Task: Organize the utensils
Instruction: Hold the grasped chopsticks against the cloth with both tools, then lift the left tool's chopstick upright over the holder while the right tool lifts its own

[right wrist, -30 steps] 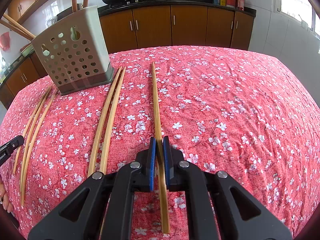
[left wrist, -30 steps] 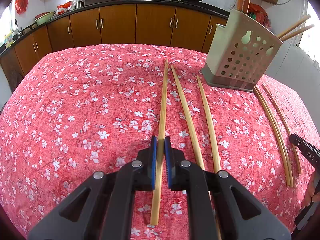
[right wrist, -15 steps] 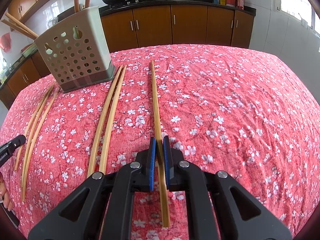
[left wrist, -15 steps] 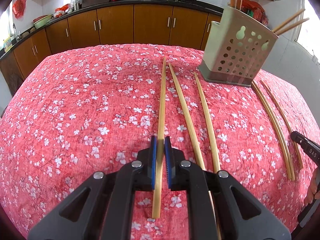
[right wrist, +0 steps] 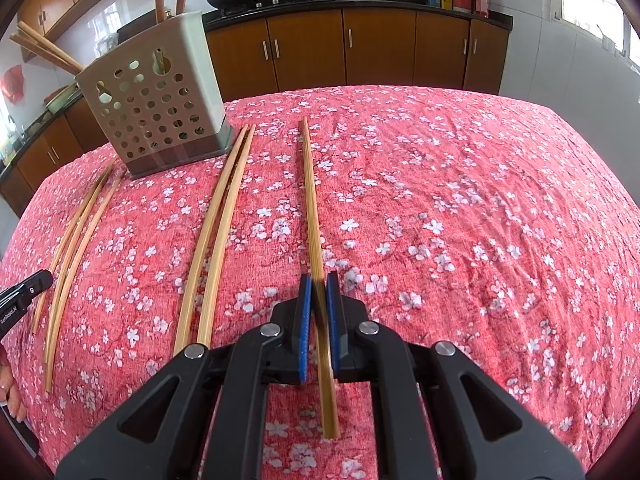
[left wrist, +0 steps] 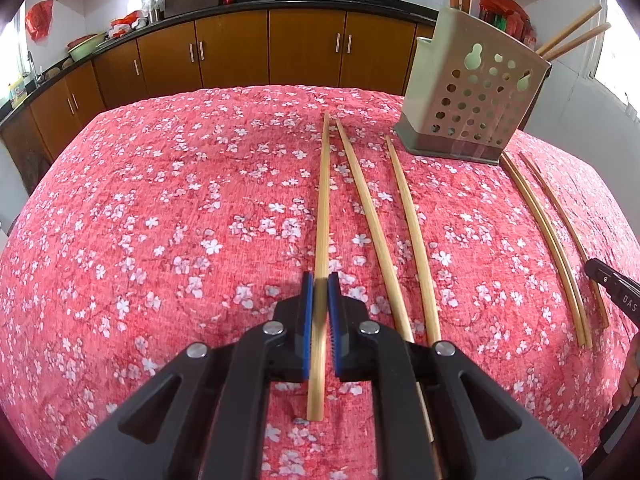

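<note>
My left gripper (left wrist: 320,294) is shut on a long bamboo chopstick (left wrist: 322,208) that points away over the red flowered cloth (left wrist: 160,208). My right gripper (right wrist: 319,292) is shut on another bamboo chopstick (right wrist: 310,192). A grey perforated utensil holder (left wrist: 474,92) stands at the far right in the left wrist view and it also shows at the far left in the right wrist view (right wrist: 156,108), with chopsticks standing in it. Two loose chopsticks (left wrist: 404,216) lie right of my left gripper. A pair (right wrist: 218,232) lies left of my right gripper.
More thin chopsticks (left wrist: 548,240) lie on the cloth by the holder; they also show at the left in the right wrist view (right wrist: 76,248). Brown kitchen cabinets (left wrist: 304,48) and a counter with woks stand beyond the table. The other gripper's tip (left wrist: 612,292) shows at the right edge.
Both grippers have risen slightly with their chopsticks, so the far tips and holder sit a little lower in view. Both stay shut.
</note>
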A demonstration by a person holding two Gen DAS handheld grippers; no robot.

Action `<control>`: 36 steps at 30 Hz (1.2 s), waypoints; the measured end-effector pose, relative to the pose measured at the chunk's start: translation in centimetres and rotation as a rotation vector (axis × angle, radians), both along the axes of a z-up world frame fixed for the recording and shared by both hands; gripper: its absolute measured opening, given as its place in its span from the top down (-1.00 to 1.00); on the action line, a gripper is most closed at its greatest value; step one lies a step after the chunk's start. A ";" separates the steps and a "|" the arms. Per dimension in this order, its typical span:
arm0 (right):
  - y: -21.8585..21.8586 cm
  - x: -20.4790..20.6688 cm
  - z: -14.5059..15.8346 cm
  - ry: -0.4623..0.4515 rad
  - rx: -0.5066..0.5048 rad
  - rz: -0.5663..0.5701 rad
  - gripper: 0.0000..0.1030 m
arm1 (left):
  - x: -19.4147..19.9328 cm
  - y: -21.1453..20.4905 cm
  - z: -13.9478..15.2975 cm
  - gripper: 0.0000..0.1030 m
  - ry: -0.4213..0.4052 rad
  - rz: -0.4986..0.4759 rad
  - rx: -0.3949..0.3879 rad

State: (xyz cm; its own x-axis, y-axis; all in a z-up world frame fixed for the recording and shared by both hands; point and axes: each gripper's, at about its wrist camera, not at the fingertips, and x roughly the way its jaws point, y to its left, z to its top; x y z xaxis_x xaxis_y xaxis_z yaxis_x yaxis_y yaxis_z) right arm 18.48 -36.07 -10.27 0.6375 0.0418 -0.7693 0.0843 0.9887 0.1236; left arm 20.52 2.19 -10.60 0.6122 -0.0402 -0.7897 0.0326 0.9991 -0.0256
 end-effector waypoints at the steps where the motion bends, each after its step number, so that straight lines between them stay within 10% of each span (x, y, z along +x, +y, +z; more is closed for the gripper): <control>1: 0.0 0.0 0.0 0.000 0.001 0.000 0.83 | -0.1 -0.1 0.0 0.81 0.000 0.000 0.004; 10: -0.6 -1.3 2.3 -0.058 0.025 -0.015 0.85 | -0.3 -0.4 0.8 0.84 0.006 -0.030 0.051; 36: -1.2 -3.6 12.9 -0.426 0.025 -0.044 0.85 | -2.7 0.8 14.5 0.85 -0.331 -0.016 -0.054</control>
State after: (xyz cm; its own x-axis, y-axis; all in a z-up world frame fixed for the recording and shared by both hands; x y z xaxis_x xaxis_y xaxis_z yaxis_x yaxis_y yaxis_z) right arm 14.90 -37.28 2.60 0.8998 0.0226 -0.4358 0.0625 0.9817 0.1800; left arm 17.84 2.95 3.91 0.8343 -0.0879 -0.5442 0.0632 0.9959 -0.0640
